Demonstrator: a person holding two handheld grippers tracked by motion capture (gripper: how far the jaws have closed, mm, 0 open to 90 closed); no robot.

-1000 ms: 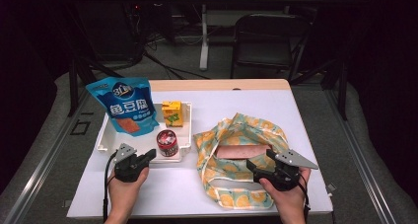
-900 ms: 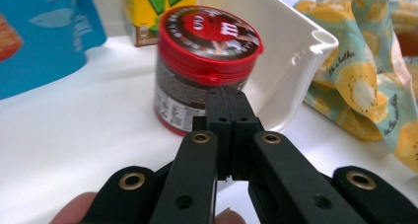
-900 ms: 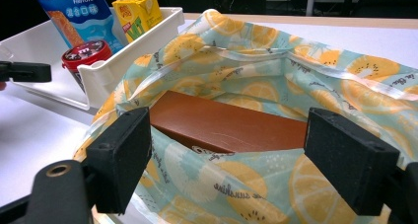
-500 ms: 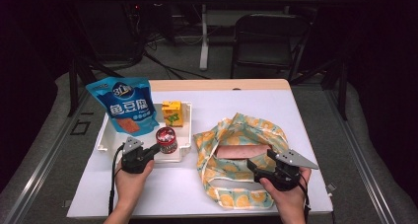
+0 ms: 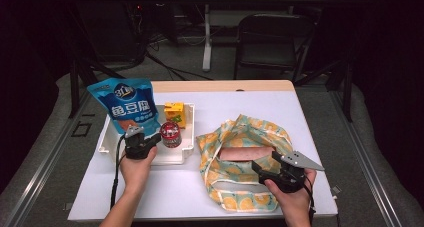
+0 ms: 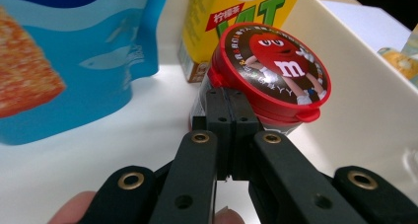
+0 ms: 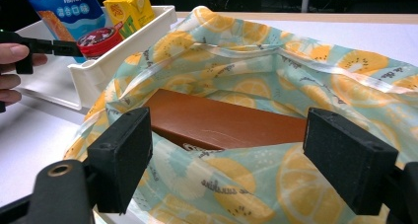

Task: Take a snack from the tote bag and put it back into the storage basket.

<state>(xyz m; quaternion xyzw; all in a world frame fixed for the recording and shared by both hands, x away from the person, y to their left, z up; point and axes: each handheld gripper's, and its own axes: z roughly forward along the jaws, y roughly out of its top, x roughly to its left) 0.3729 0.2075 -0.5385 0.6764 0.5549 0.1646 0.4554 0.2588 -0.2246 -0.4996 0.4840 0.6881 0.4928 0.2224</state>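
Left gripper, jaws pressed together on nothing, noses against the candy tub inside the tray (juice box just behind). Right gripper gapes at the bag rim; bare table lies between hands.

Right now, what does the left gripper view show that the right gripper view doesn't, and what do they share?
Left gripper view alone: the left hand-held gripper up close, jaws shut, tips right at the candy tub, and the cartoon face on the tub's lid.

Right gripper view alone: the right hand-held gripper with jaws wide apart, the fruit-print bag and the brown box lying inside it.

Both: the candy tub, the yellow carton, the blue pouch and the white tray that holds them.
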